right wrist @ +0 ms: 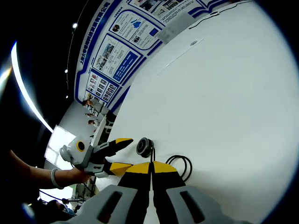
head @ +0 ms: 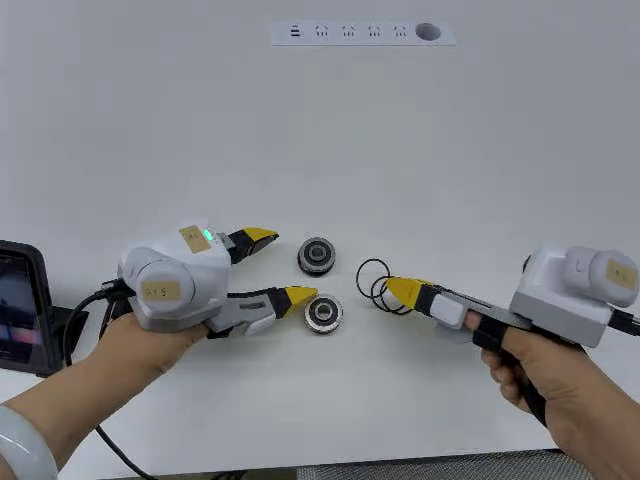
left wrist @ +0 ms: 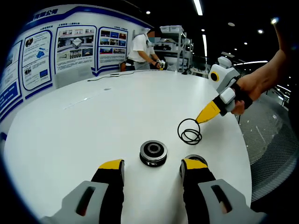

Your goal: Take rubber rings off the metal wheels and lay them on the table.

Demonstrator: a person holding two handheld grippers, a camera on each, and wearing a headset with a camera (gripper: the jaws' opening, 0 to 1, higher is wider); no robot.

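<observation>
White surface (head: 450,150) carries every item. At its 9 o'clock edge in the head view stands a dark tablet (head: 20,305) with a lit screen.

The left hand-held gripper (head: 281,265) comes next, gripped by a hand (head: 150,345). Its yellow-tipped jaws are spread wide, point toward 3 o'clock, and have nothing between them (a green light glows on the housing).

Two metal wheels lie flat just past the jaw tips. The far wheel (head: 317,255) sits at 12 o'clock of the near wheel (head: 323,313), and the two are apart. The near wheel is just beside the nearer jaw tip. In the left gripper view the far wheel lies ahead between the jaws. Whether either wheel still bears a ring cannot be told.

A white power strip (head: 362,32) lies at the 12 o'clock edge of the surface.

At 3 o'clock of the wheels, black rubber rings (head: 380,292) lie on the surface as overlapping loops, clear of both wheels.

The right hand-held gripper (head: 400,290) points toward 9 o'clock with its jaws closed together. Its tip meets the 3 o'clock side of the loops. Whether a ring is pinched cannot be told.
</observation>
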